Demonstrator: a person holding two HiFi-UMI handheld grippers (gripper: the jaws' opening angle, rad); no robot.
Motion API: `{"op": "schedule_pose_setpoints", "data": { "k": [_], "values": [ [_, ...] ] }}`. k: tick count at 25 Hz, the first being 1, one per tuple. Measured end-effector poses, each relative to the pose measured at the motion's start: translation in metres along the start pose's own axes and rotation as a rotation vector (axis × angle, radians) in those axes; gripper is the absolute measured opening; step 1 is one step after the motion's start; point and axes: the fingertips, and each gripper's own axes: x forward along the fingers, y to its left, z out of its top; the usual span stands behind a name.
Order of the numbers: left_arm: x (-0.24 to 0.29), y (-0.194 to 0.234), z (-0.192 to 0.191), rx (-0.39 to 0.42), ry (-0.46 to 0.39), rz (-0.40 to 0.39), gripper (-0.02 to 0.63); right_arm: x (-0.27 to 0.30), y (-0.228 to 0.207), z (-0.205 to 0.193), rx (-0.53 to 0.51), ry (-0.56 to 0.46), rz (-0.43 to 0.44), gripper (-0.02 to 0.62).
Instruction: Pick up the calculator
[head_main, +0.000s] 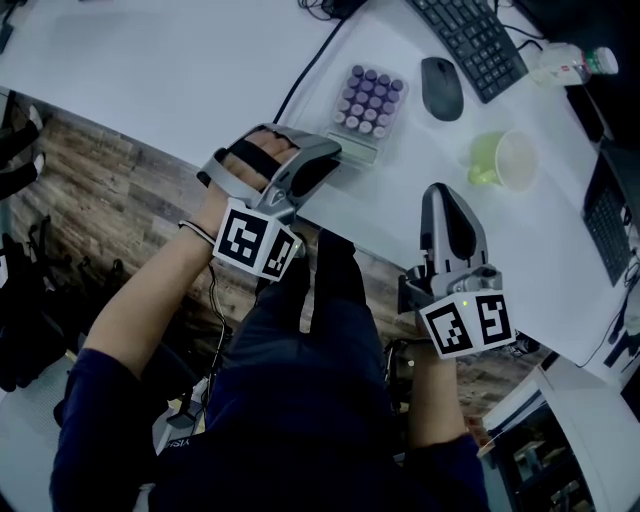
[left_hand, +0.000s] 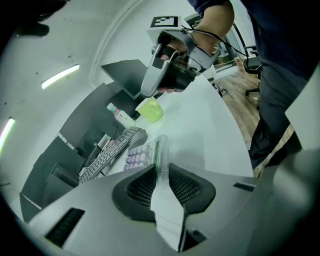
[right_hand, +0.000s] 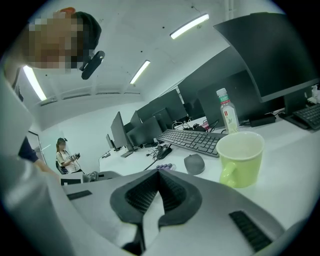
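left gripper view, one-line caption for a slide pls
Left gripper clamps the calculator by its near edge on the white desk, green mug and right gripper beyond.

Green mug (head_main: 505, 160) stands near mouse (head_main: 441, 88), keyboard (head_main: 470, 40), bottle (head_main: 568, 65) on white desk (head_main: 150, 70).

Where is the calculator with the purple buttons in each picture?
Head view: the calculator is upper middle on the white table, its near end at the left gripper.
Left gripper view: centre, its edge clamped between the jaws.
Right gripper view: low centre, only a few purple keys showing, left of the mouse.
Shared landmark: the green mug.
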Motion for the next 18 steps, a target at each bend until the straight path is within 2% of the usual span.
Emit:
{"op": "schedule_pose_setpoints", "data": {
  "k": [7, 12, 18],
  "values": [
    [-0.005, 0.007, 0.008, 0.033, -0.013, -0.007, 0.092, -0.002, 0.004, 0.017, -0.014, -0.022, -0.001, 0.003],
    [-0.006, 0.014, 0.007, 0.027, -0.007, -0.01, 0.092, 0.0, 0.001, 0.027, -0.02, -0.031, -0.002, 0.003],
    [-0.017, 0.032, 0.01, 0.041, -0.012, 0.019, 0.092, 0.002, 0.004, 0.042, -0.032, -0.055, 0.002, 0.003]
  ]
}}
